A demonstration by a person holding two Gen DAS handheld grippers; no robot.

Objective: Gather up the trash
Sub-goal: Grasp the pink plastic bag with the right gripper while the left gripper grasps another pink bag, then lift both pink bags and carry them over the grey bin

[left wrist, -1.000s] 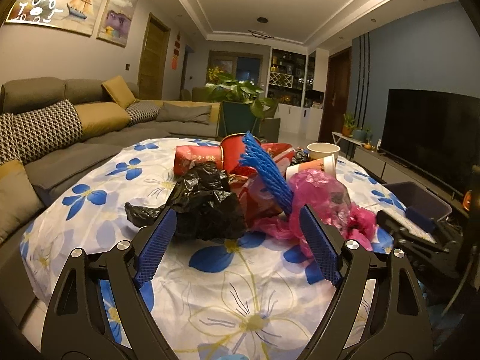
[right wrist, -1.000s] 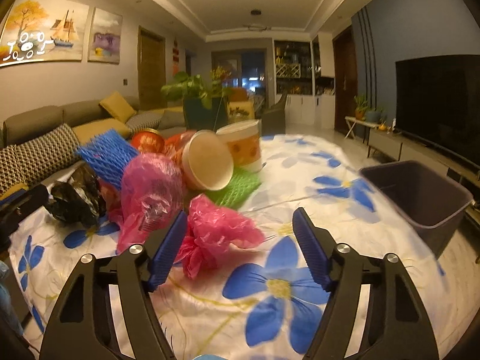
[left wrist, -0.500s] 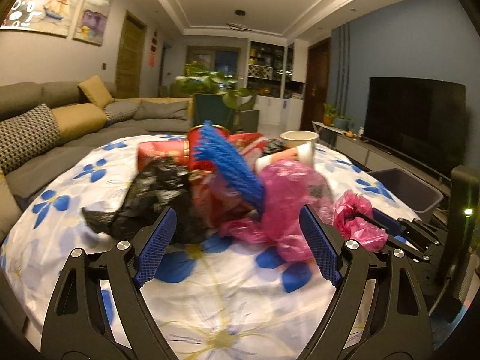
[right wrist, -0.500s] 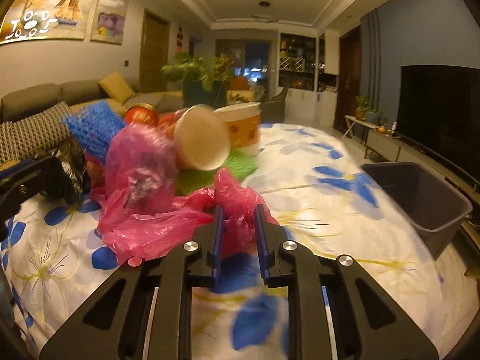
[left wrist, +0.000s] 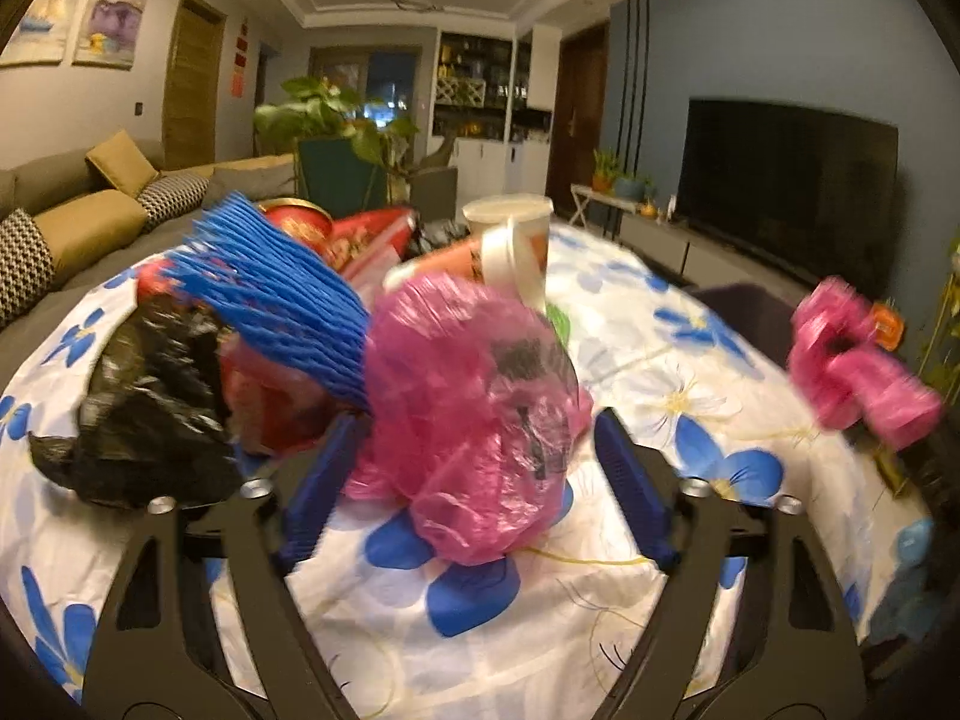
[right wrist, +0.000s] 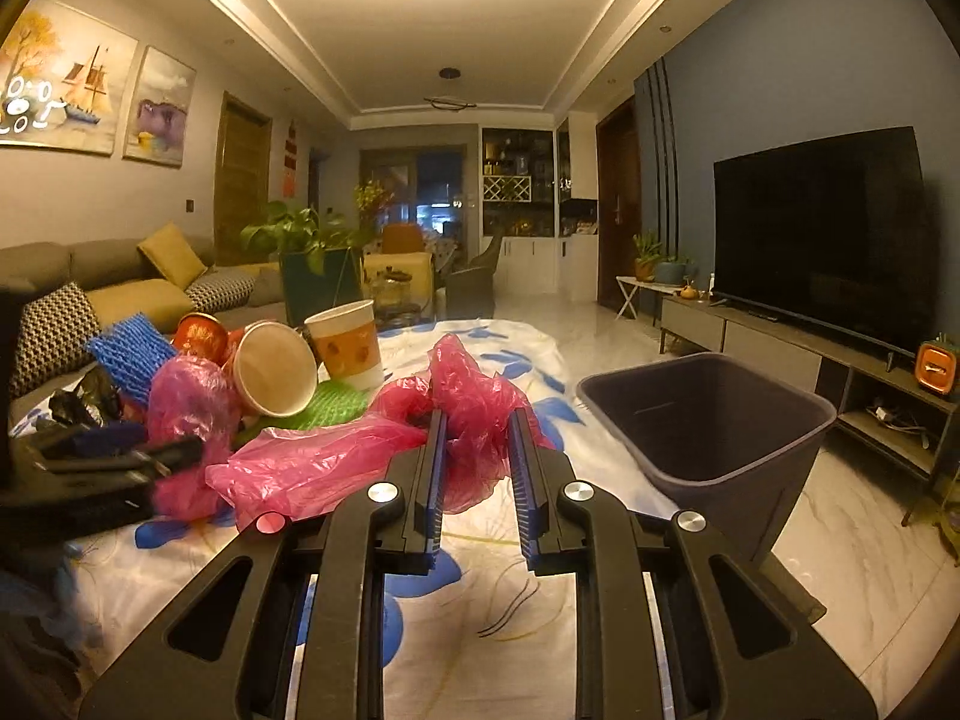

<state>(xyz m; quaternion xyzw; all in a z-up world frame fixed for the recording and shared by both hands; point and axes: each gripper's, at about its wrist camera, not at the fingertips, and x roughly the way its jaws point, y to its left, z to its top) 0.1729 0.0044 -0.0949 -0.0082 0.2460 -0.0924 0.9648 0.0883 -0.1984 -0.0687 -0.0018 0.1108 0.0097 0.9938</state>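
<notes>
On the left, the left gripper (left wrist: 474,468) sits low over the flowered table (left wrist: 660,360), jaws spread wide on either side of a puffed pink bag (left wrist: 474,420) without pinching it. A black bag (left wrist: 150,414) lies toward the table's left edge, blue foam netting (left wrist: 270,294) behind it. Print on the paper cups (right wrist: 348,342) is too blurred to read. The right gripper (right wrist: 477,468) is clenched on a crumpled pink bag (right wrist: 468,396), lifted near the table's right edge, beside the dark bin (right wrist: 708,420).
</notes>
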